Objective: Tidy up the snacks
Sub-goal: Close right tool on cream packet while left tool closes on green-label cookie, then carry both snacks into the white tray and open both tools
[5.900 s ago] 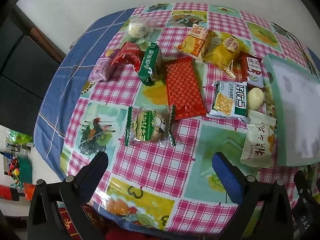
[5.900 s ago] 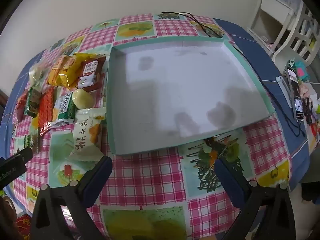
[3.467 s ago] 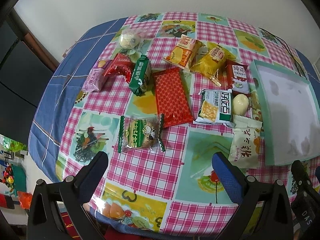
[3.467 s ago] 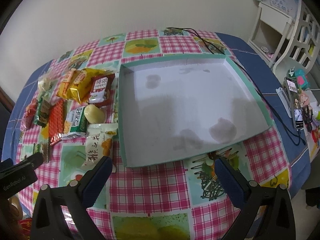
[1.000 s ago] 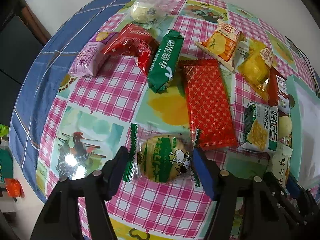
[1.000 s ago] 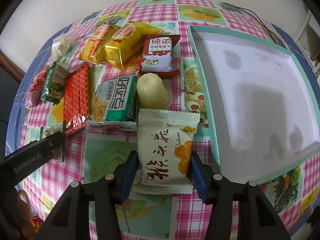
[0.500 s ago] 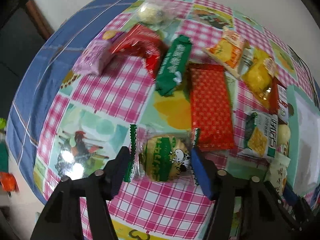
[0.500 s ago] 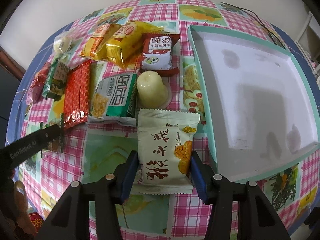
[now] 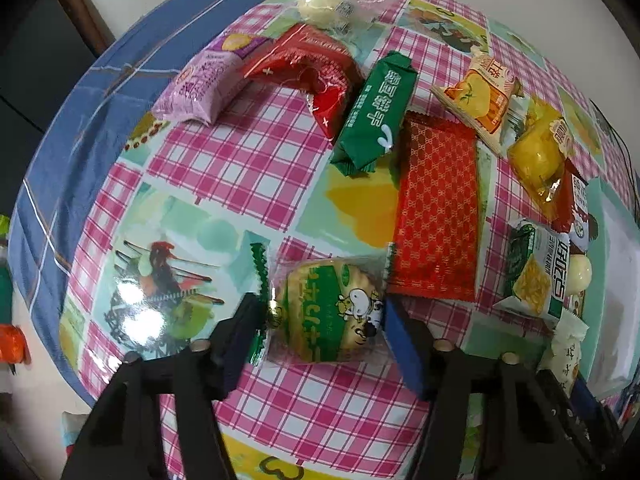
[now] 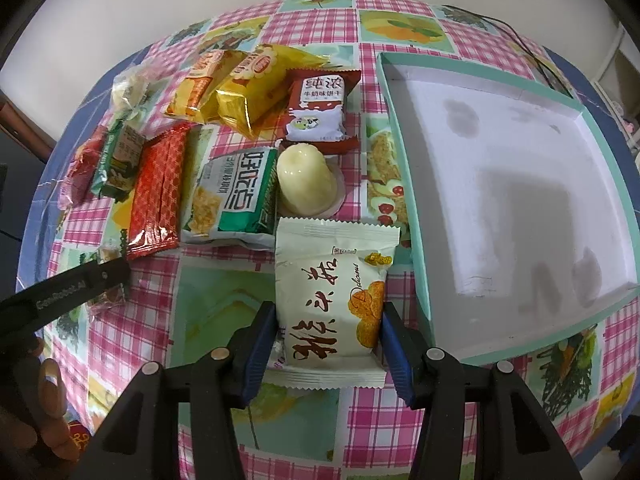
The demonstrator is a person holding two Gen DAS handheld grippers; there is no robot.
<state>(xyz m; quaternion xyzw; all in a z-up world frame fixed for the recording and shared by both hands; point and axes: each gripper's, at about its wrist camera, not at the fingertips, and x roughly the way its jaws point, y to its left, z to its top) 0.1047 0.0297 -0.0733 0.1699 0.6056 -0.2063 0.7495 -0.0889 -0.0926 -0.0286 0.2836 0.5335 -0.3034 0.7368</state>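
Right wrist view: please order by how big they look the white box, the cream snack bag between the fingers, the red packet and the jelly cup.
1. White box, clearly largest.
2. Cream snack bag, though it lies nearest the camera, which enlarges it.
3. Red packet.
4. Jelly cup, smallest.

Both grippers were built alike: black plastic frames that forked into two angular arms, each arm tipped with a flat blue pad. The left gripper point(image 9: 322, 330) carried round silver screws along its arms, and its fingers point(image 9: 402, 344) looked deep blue. The right gripper point(image 10: 328, 338) showed the same silver screws and blue fingers point(image 10: 260, 344). In the right wrist view, the left gripper's black side bore faint pale lettering.
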